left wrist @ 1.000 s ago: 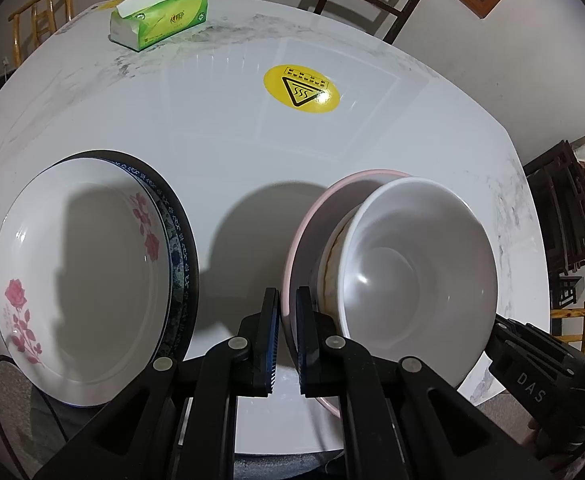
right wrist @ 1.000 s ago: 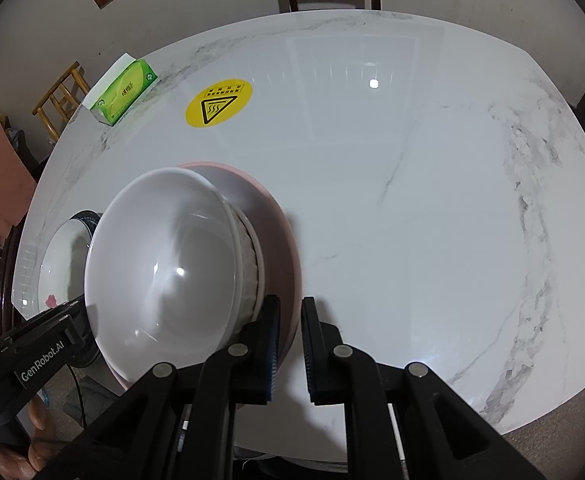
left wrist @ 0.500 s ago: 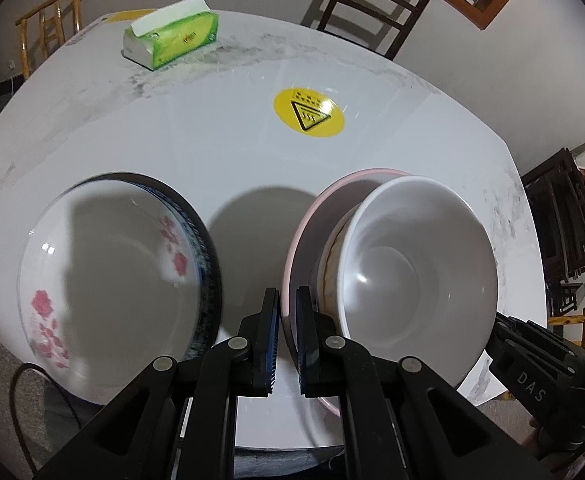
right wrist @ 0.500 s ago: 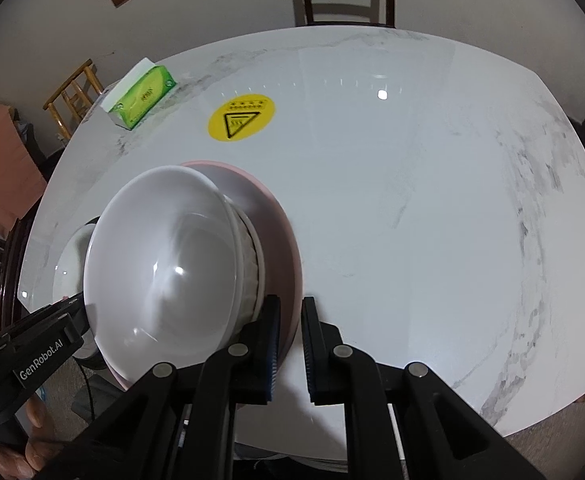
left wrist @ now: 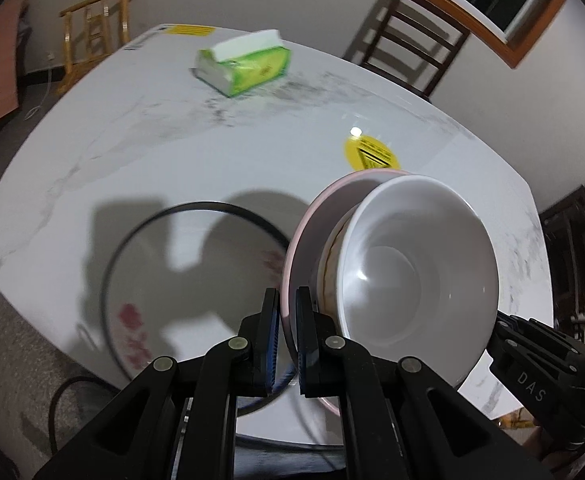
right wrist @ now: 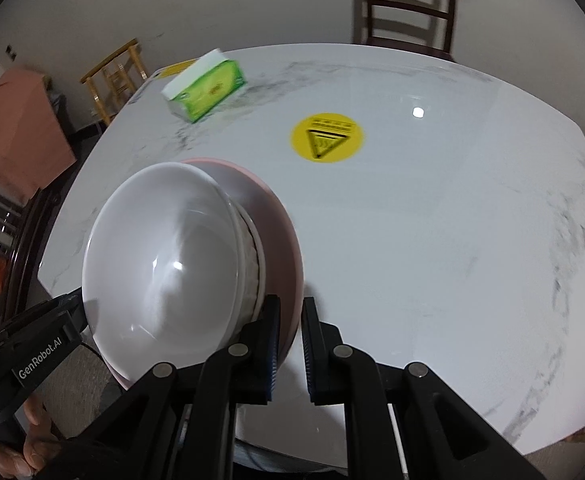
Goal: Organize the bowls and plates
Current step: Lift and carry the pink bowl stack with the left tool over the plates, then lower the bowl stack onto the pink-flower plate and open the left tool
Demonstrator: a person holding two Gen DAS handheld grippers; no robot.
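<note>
You hold the round pink plate (left wrist: 306,236) with both tongs. Your left tongs (left wrist: 288,338) are clamped on its left rim, and your right tongs (right wrist: 290,344) are clamped on its right rim. The plate is up in the air, above the white marble worktop (right wrist: 432,220). A deep white bowl (left wrist: 416,280) sits on the plate, and a ribbed bowl with a brown band (left wrist: 330,264) is tucked under the white one.

The big flat plate with red flowers and a dark rim (left wrist: 196,280) is the spot to watch. It lies on the worktop, to the left of the pink plate and lower down. Its near edge is close to the worktop edge, by you. Your left tongs are the nearer ones to it.

I think you want to set the pink plate on the flower plate. That means both tongs go left together and then down. The pink plate looks tipped, so keep it level, or the bowls may slide.

The green tissue pack (left wrist: 244,66) and the round yellow sticker (right wrist: 326,137) are far behind the pink plate.
</note>
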